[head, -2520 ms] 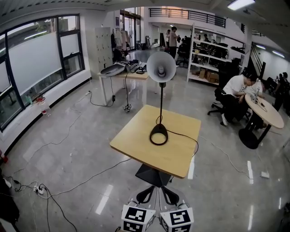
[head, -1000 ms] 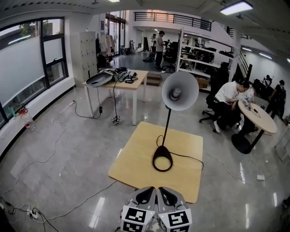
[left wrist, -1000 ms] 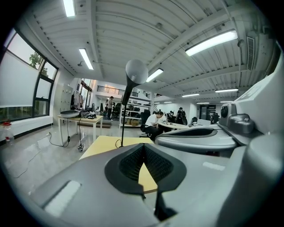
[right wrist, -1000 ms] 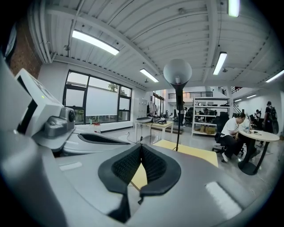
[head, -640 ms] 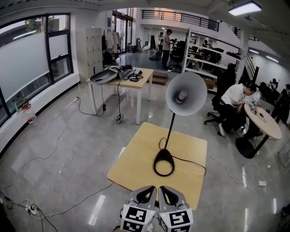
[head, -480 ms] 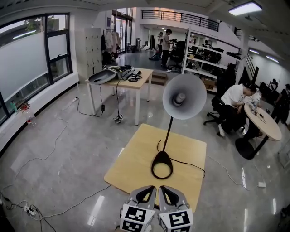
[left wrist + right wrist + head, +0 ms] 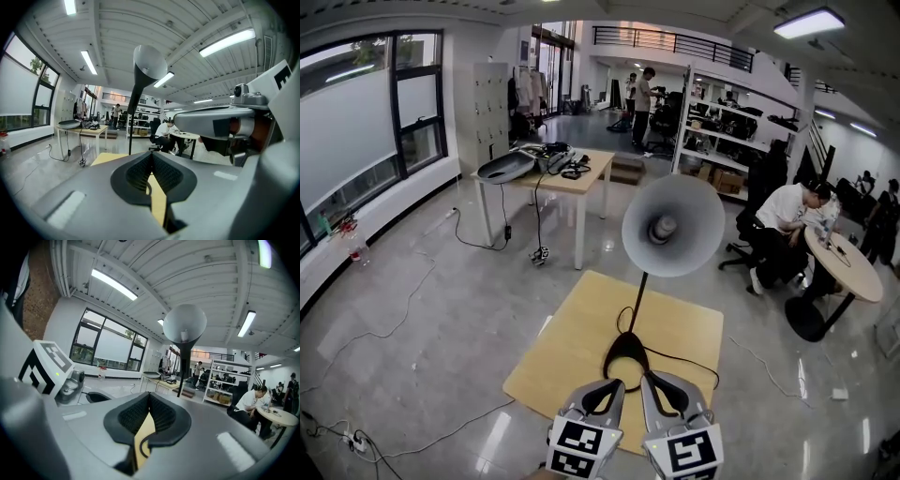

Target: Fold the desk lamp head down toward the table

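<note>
The desk lamp stands upright on the yellow wooden table (image 7: pixel 572 361). Its grey cone head (image 7: pixel 673 225) is raised and faces me, on a thin black stem (image 7: pixel 637 302) above a black ring base (image 7: pixel 625 354). My left gripper (image 7: pixel 612 384) and right gripper (image 7: pixel 652 378) sit side by side at the table's near edge, just short of the base, both shut with nothing between the pads. The left gripper view has its shut tips (image 7: pixel 151 157) below the lamp head (image 7: pixel 149 63). The right gripper view has its shut tips (image 7: pixel 150 397) left of the stem (image 7: pixel 183 373), under the lamp head (image 7: pixel 184 324).
The lamp's black cord (image 7: pixel 680 362) trails to the right across the table. A second table (image 7: pixel 546 167) with gear stands behind. A person sits at a round table (image 7: pixel 848 262) on the right. Cables (image 7: pixel 403 309) lie on the glossy floor, and shelves line the back.
Both grippers have come forward to the lamp's base, the right one rising a little. The lamp looms larger and nearer in the head view. Its head stays raised.
</note>
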Demonstrator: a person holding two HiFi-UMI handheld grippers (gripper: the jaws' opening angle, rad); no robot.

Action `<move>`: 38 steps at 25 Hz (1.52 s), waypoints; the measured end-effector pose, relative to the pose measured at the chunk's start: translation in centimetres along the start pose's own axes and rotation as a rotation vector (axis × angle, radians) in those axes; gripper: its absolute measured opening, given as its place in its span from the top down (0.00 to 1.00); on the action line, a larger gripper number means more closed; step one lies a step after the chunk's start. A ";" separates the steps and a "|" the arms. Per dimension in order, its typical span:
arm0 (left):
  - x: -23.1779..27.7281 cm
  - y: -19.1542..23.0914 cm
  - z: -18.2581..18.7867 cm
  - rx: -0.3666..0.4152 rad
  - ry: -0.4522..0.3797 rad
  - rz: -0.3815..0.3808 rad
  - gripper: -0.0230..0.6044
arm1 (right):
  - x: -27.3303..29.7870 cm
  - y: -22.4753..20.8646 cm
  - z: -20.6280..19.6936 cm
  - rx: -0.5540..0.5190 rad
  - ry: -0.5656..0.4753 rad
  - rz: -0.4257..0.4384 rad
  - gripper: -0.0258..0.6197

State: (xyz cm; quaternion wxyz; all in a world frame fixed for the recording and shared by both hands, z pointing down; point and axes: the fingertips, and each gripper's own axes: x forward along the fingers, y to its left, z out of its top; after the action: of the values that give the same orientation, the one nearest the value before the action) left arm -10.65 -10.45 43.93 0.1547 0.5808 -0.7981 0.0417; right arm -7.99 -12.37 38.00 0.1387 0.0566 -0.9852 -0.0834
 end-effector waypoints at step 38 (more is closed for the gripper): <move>4.5 4.7 7.3 0.111 -0.112 0.010 0.94 | 1.7 -6.4 25.5 -0.858 -0.250 -0.079 0.79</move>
State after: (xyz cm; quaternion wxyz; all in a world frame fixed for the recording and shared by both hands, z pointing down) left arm -17.72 -14.86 38.89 0.0773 0.5857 -0.8050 0.0541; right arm -16.30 -15.06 13.15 0.0262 0.0209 -0.8676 -0.4961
